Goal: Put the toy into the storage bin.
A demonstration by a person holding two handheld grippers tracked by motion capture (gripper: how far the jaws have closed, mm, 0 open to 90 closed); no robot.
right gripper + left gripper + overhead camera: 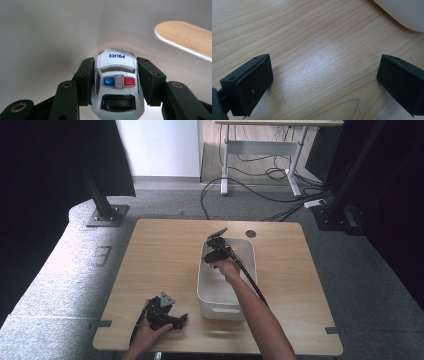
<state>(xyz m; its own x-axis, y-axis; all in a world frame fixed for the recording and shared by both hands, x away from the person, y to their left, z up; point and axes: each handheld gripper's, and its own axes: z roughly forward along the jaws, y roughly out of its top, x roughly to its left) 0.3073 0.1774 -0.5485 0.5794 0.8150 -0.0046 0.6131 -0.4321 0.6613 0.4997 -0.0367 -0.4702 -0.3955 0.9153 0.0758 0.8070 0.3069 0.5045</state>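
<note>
A white toy police car point(117, 82) with a blue and red light bar sits clamped between the two black jaws of my right gripper point(115, 80). That gripper point(218, 251) is lowered inside the white bin point(205, 285) near its far left corner, and the bin's pale inner walls surround the car. My left gripper point(165, 314) rests low over the table's front left, held by a hand. Its jaws stand wide apart over bare wood point(322, 62) with nothing between them. A corner of the white bin point(404, 12) shows at the upper right of the left gripper view.
The wooden table point(160, 255) has a round cable hole point(250, 233) behind the bin. Past the table lie grey carpet, black frame posts point(102, 205) and a desk with loose cables point(270, 175).
</note>
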